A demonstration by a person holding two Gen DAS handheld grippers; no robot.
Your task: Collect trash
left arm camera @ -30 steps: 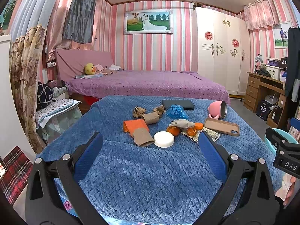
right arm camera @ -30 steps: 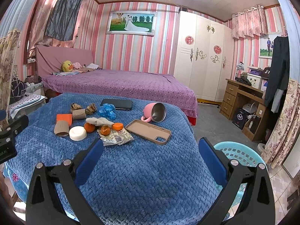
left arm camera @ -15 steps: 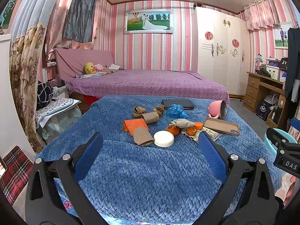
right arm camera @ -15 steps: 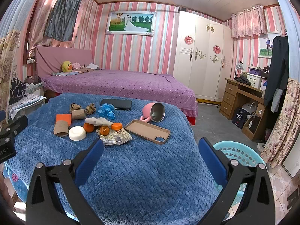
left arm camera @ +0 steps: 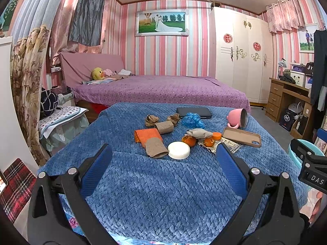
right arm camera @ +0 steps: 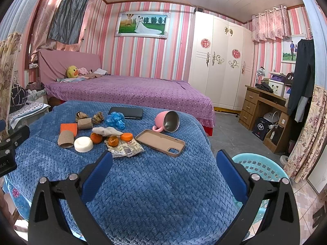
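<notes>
Trash lies in a cluster on the blue blanket (left arm camera: 163,194): a flattened cardboard roll (left arm camera: 155,148), a second roll (left arm camera: 164,127), crumpled brown paper (left arm camera: 151,120), a crumpled blue bag (left arm camera: 192,120), orange peels (left arm camera: 189,140), an orange cap (left arm camera: 216,136), a grey rag (left arm camera: 198,133) and a foil wrapper (right arm camera: 124,148). My left gripper (left arm camera: 163,163) is open and empty, short of the cluster. My right gripper (right arm camera: 164,164) is open and empty, to the right of it. A light blue basket (right arm camera: 259,164) stands on the floor at the right.
Also on the blanket are a white round lid (left arm camera: 178,153), an orange card (left arm camera: 147,134), a tan phone case (left arm camera: 242,136), a tipped pink mug (left arm camera: 238,119) and a dark tablet (left arm camera: 194,112). A purple bed (left arm camera: 159,89) lies behind, a wooden desk (right arm camera: 265,108) at the right.
Both grippers have drifted slightly; the views are almost the same. Nothing on the blanket has moved.
</notes>
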